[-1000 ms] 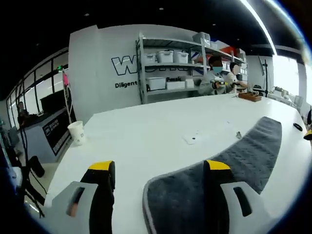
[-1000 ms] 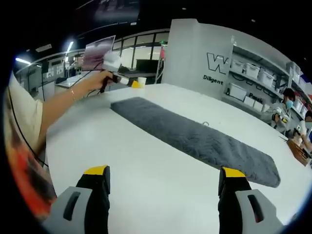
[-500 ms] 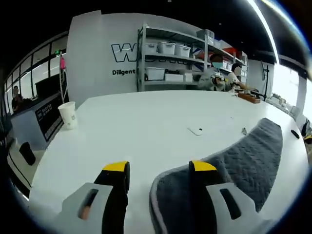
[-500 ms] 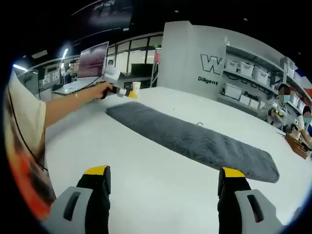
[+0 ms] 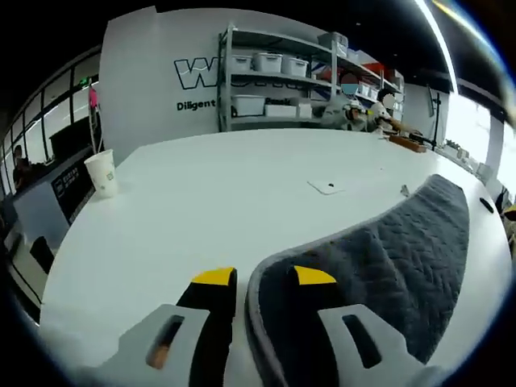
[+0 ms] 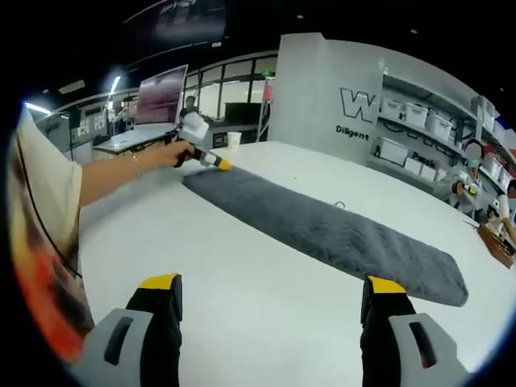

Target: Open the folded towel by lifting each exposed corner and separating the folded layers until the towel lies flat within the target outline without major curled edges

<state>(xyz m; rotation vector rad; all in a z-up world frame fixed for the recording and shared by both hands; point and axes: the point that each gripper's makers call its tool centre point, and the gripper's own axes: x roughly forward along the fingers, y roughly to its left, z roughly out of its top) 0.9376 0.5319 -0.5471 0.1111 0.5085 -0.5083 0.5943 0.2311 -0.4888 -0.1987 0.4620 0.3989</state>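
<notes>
A long grey towel (image 5: 379,258) lies folded into a narrow strip on the white table (image 5: 201,201). My left gripper (image 5: 262,278) has its yellow-tipped jaws drawn close on the towel's near rounded end, with the edge pinched between them. From the right gripper view the same towel (image 6: 322,230) runs slantwise across the table, and the left gripper (image 6: 211,160) sits at its far left end, held by a hand. My right gripper (image 6: 272,284) hovers over bare table in front of the towel, jaws wide open and holding nothing.
A paper cup (image 5: 102,172) stands near the table's left edge. A small flat object (image 5: 326,187) lies beyond the towel. Shelves with bins (image 5: 274,81) and seated people (image 5: 355,113) are at the back. The person's arm (image 6: 113,173) reaches across the left.
The left gripper's jaws have narrowed step by step from wide open onto the towel's end. The left gripper has dropped lower toward the table. The right gripper stays open.
</notes>
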